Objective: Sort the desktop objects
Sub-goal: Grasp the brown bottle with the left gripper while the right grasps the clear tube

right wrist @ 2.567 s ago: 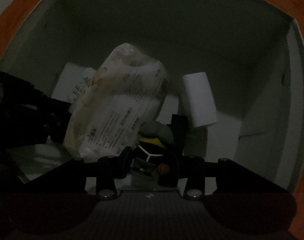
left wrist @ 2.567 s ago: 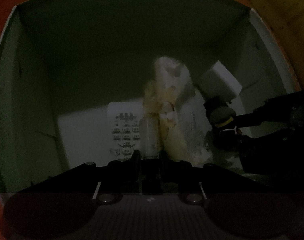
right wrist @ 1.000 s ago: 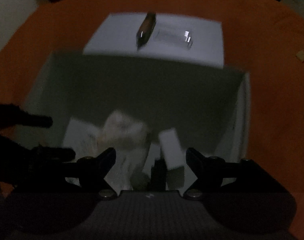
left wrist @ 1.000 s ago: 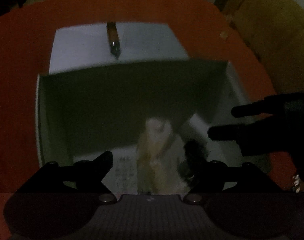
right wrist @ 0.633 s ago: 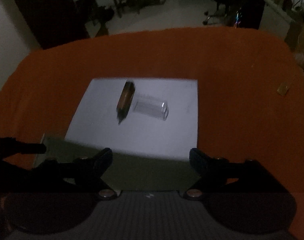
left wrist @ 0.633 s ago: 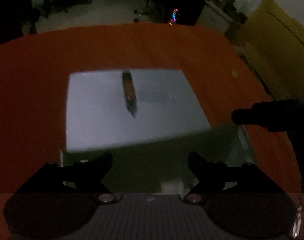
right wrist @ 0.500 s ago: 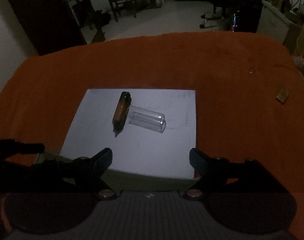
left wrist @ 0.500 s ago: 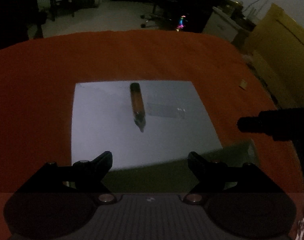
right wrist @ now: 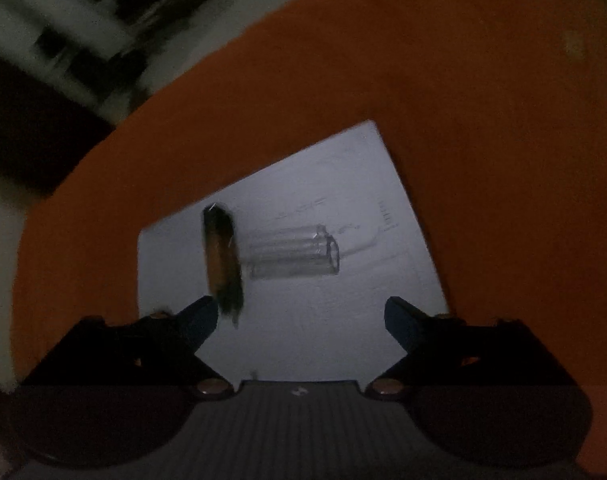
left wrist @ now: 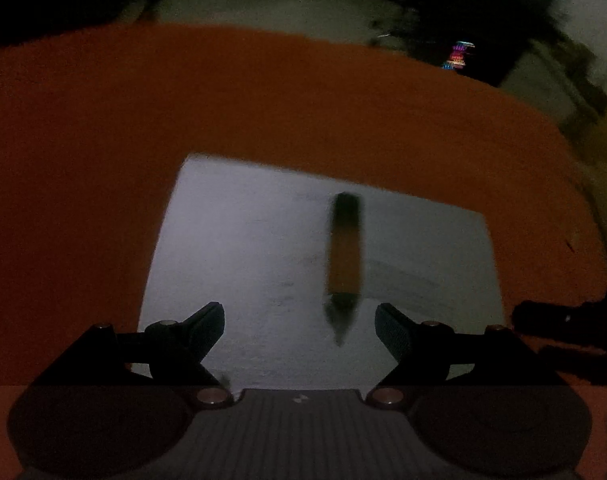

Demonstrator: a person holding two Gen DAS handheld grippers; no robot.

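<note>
Left wrist view: the left claw [left wrist: 299, 330] has its jaws spread wide apart and holds nothing. A white sheet [left wrist: 239, 248] lies flat on the orange tabletop [left wrist: 103, 128], ahead of the claw. On the sheet lies a brown pen-like object [left wrist: 344, 258], ahead of the gap between the jaws and nearer the right-hand finger [left wrist: 395, 336]. Its long axis runs nearly straight away from the camera; the dark tapered tip points back toward the claw and the blunt end points away. The tip ends just short of the fingertips without touching either. Just right of the object, a faint clear shape shows on the sheet, too blurred here to identify. At the right edge, the dark fingers of the right claw [left wrist: 559, 320] reach in low over the tabletop, level with the left claw.

Right wrist view: the right claw [right wrist: 301, 316] also has its jaws wide apart and empty. The view is rolled, so the white sheet [right wrist: 323, 320] appears tilted on the orange tabletop [right wrist: 483, 100]. The brown pen-like object [right wrist: 222, 258] lies ahead of the left-hand finger [right wrist: 197, 318], tip toward that finger and very close to it; contact cannot be judged. A clear cylindrical tube [right wrist: 293, 255] lies on its side just right of the object, its long axis crosswise to the pen, its open end to the right.
</note>
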